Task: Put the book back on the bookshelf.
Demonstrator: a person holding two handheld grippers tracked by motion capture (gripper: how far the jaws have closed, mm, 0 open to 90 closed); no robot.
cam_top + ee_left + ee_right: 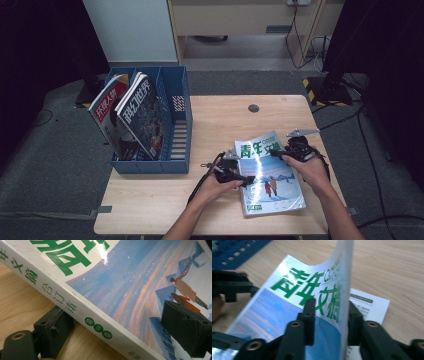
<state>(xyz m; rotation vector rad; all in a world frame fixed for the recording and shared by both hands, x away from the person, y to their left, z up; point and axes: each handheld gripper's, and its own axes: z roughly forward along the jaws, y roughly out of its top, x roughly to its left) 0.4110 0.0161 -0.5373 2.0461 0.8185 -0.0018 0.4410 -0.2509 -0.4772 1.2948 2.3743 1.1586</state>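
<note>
A glossy magazine [270, 175] with green characters and a snowy blue cover lies on the wooden table [220, 120], near the front right. My left gripper [245, 180] sits at its left edge. In the left gripper view the jaws [117, 332] stand wide, one on the table beside the white spine [75, 307], the other over the cover, so it is open. My right gripper [280, 154] is at the magazine's far right corner. In the right gripper view the curled-up cover [343, 277] stands between its jaws [330, 315], with a gap on the left side. A printed inner page [367, 307] shows beneath.
A blue file rack [177, 130] stands at the table's left edge and holds two upright magazines [112, 107] [142, 117] in its left slots. A dark round hole [253, 108] marks the table's far side. Cables lie on the floor to the right.
</note>
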